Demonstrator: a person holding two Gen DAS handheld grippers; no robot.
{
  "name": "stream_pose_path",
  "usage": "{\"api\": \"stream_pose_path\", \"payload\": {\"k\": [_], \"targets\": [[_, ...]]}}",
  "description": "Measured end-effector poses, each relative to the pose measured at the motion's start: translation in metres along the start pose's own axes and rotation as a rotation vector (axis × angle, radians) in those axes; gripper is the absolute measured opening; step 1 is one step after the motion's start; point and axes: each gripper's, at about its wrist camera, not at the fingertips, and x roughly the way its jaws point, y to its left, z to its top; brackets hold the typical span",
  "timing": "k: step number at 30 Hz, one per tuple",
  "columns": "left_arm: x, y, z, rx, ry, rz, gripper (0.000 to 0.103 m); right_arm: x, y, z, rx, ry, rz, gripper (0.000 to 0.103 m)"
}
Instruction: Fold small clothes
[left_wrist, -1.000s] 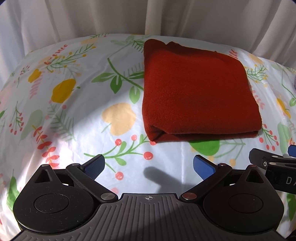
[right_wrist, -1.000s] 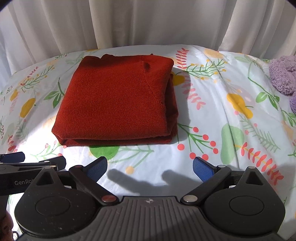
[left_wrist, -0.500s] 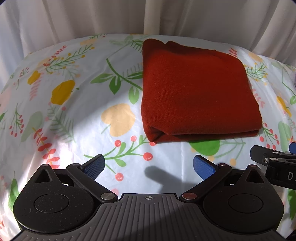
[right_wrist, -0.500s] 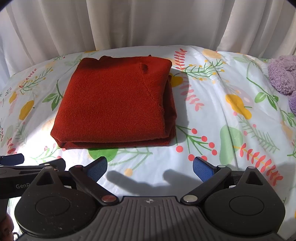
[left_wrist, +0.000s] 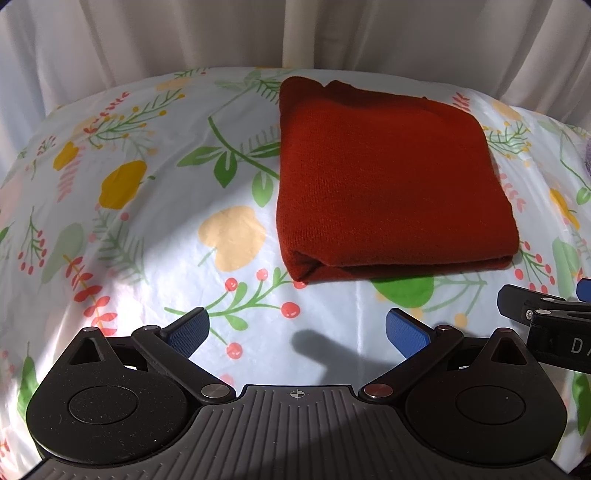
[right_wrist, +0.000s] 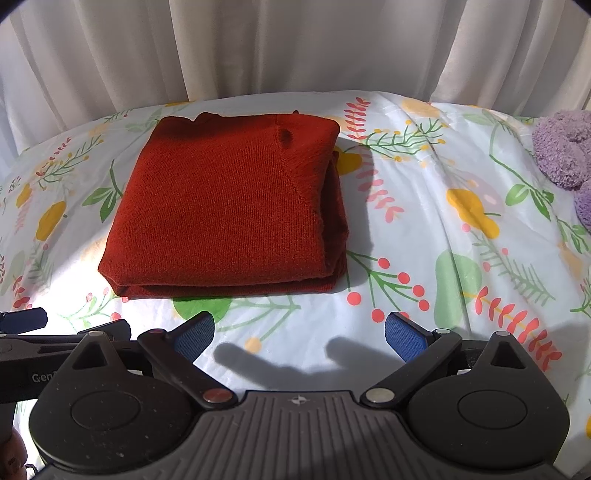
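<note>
One folded sweater (left_wrist: 391, 184) is lying on the cloth (left_wrist: 155, 236); both grippers, left (left_wrist: 297, 328) and right (right_wrist: 299, 332), are hovering spread, empty.

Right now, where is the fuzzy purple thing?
The fuzzy purple thing sits at the far right edge of the right wrist view, on the floral tablecloth near the white curtain, well right of the folded red sweater.

Both wrist cameras sit low behind their own open jaws, looking forward and slightly down across the floral-printed white desk cover (left_wrist: 110, 258) toward the white curtain (right_wrist: 258, 48). They share the folded rust-red knit garment (left_wrist: 388, 177) nearby, seen from either side of it.
</note>
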Motion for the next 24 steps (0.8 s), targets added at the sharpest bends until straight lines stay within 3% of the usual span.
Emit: {"api": "stream_pose_path", "payload": {"k": [24], "targets": [[-0.003, -0.0035, 0.003, 0.023, -0.011, 0.02, 0.103, -0.0017, 0.0029, 0.0022, -0.011, 0.001, -0.001, 0.099]]}}
